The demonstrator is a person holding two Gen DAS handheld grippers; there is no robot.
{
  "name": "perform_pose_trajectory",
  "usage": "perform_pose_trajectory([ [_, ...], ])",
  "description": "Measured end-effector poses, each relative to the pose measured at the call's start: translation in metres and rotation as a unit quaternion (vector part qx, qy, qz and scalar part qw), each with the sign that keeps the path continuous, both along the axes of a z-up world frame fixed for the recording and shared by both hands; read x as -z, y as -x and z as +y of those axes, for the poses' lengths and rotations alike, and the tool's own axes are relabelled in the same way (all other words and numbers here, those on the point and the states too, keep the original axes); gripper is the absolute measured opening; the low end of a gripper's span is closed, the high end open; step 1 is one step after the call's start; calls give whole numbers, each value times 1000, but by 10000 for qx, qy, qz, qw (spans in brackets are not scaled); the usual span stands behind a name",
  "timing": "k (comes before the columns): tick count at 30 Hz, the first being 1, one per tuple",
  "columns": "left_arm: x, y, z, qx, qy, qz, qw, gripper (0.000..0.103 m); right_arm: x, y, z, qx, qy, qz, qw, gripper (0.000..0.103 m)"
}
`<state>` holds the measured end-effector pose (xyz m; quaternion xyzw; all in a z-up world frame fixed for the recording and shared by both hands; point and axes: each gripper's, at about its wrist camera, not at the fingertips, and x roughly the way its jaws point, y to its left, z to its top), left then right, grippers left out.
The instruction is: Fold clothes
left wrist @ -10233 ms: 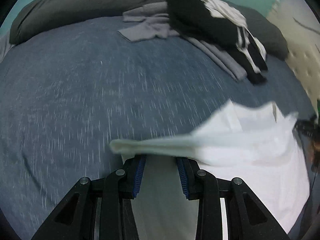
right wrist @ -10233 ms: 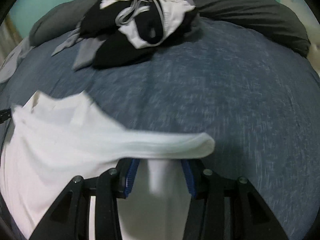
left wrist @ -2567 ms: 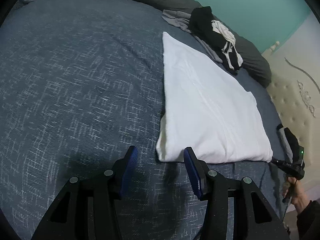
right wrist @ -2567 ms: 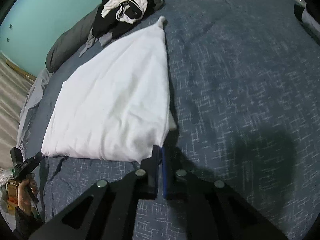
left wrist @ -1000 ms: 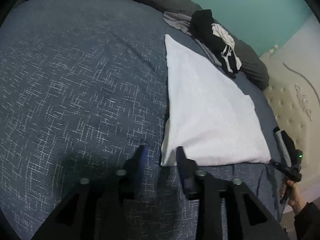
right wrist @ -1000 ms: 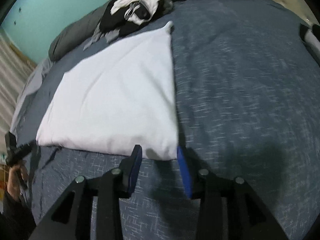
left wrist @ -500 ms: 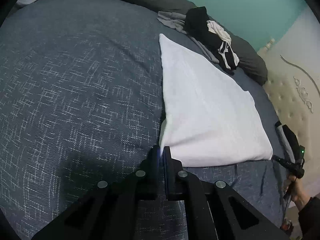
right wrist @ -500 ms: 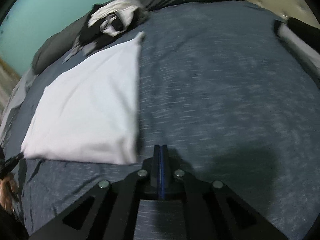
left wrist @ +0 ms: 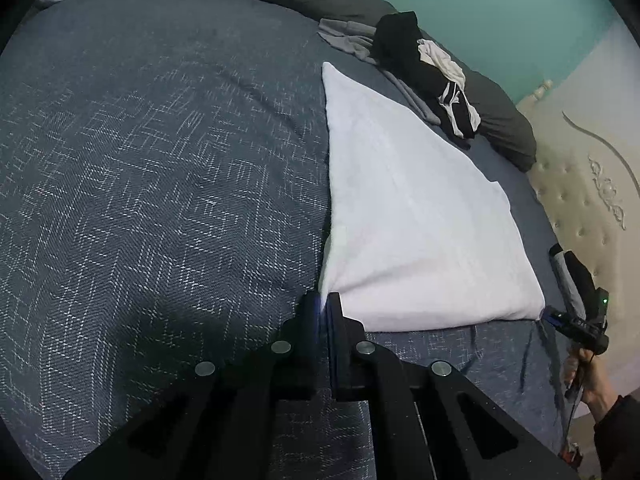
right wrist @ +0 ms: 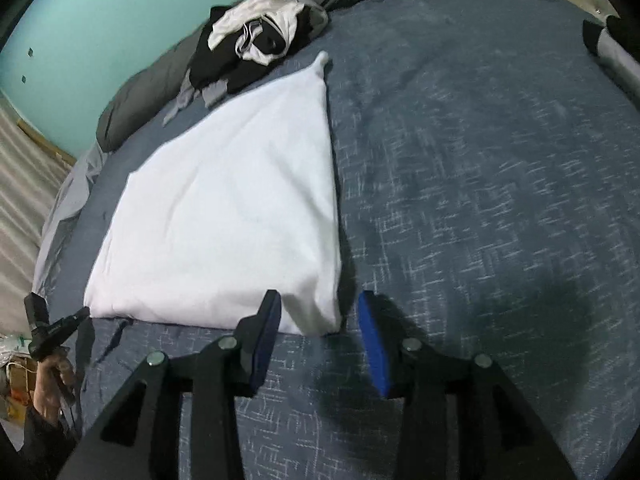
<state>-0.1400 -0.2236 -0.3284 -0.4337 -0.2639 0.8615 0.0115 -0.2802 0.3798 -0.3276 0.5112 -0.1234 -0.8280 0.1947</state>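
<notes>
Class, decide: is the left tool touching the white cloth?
Touching. In the left wrist view the left tool is shut, its tips meeting the near corner of the white cloth with no gap showing.

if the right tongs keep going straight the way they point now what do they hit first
Most likely the near corner of the folded white cloth: it lies just ahead, between the opening fingers of the right tongs, not gripped. Depth is hard to judge, so they could meet the blue bedcover beside it.
</notes>
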Motion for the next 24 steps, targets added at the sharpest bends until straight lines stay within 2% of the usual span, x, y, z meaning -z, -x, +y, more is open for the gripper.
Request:
perform_pose_trajectory([
  [1, 0, 0, 0, 0, -5, -1, 10000, 3, 3, 0, -2, -21, -19, -25, 10000, 32],
  [2, 0, 1, 0, 5, 7, -1, 10000, 3, 6, 0, -2, -31, 74, -55, 10000, 17],
  [5, 0, -1, -1, 15, 8, -3, 10000, 3, 7, -3, -4, -82, 114, -5, 9999, 4],
  [9, 2, -1, -1, 21, 7, -41, 10000, 3, -6, -7, -1, -275, -197, 237, 9991, 3],
  [14, 5, 1, 0, 20, 130, -149, 9998, 3, -12, -6, 6, -291, -625, 280, 9972, 2],
  [20, 6, 0, -5, -61, 126, -144, 9998, 3, -3, -2, 4, -47, -730, 225, 9971, 2],
  [24, 6, 0, -8, -97, -20, -127, 9999, 3, -3, -5, 10, -32, -477, 154, 9987, 3],
])
